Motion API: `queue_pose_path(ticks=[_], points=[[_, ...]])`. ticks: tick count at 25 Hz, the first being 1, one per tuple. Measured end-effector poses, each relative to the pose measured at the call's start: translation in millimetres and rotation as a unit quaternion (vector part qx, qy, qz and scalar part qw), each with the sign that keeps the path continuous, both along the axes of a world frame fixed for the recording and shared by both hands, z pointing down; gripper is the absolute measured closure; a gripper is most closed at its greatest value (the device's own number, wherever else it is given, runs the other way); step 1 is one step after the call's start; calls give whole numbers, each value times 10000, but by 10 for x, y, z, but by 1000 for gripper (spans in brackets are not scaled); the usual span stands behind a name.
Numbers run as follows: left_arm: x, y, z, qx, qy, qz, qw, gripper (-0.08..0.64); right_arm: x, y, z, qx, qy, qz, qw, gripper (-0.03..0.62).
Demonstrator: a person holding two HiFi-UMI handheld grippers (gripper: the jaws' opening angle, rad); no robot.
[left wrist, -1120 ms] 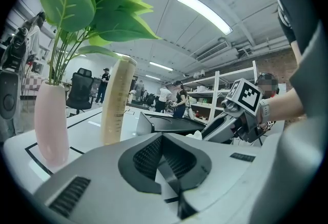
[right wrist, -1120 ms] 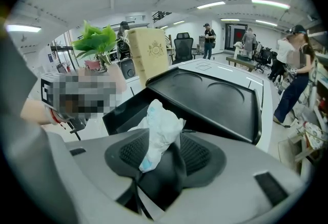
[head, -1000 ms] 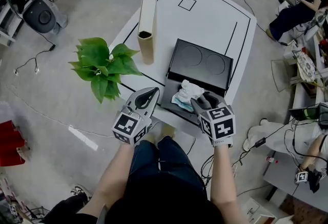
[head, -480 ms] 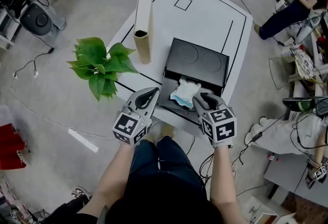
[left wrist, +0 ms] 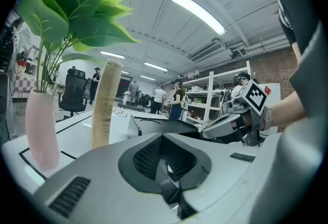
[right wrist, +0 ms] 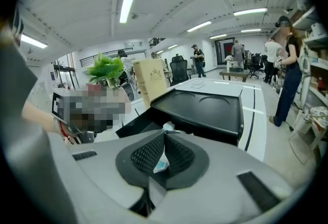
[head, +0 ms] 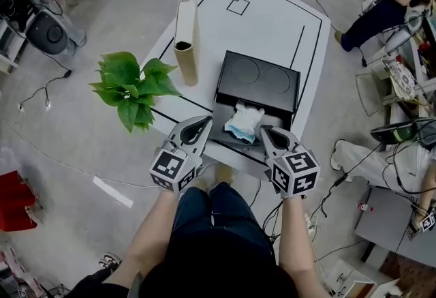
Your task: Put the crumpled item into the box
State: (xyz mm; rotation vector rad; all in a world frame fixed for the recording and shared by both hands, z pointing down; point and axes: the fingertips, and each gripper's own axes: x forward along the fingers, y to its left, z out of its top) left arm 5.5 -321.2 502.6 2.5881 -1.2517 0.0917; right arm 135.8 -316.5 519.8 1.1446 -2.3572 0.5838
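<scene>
Task all but done: I saw the crumpled item (head: 244, 122) lying inside the open black box (head: 259, 78) at its near side, with my right gripper (head: 268, 133) just closed on nothing, my left gripper (head: 201, 124) clenched empty, and only withdrawal seemingly left.

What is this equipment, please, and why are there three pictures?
No robot: a person holds a left gripper and a right gripper, one per hand. The head view looks down from a camera on the person's head; the other two come from cameras riding on the grippers. On the white table stand a black box with open lid, a plant and a tall beige carton. The crumpled item lies in the box. Both grippers are shut and empty; the right one's jaws have just closed.
</scene>
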Motion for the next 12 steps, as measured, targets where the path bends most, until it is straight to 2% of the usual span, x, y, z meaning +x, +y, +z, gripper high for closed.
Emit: queue_pose_path(ticks=[6, 12], points=[[41, 14, -52, 46, 12, 94, 9999, 558, -6, 49, -204, 337, -543, 97, 9979, 588], [85, 18, -153, 132, 61, 170, 9997, 558, 90, 79, -402, 735, -716, 362, 9941, 588]])
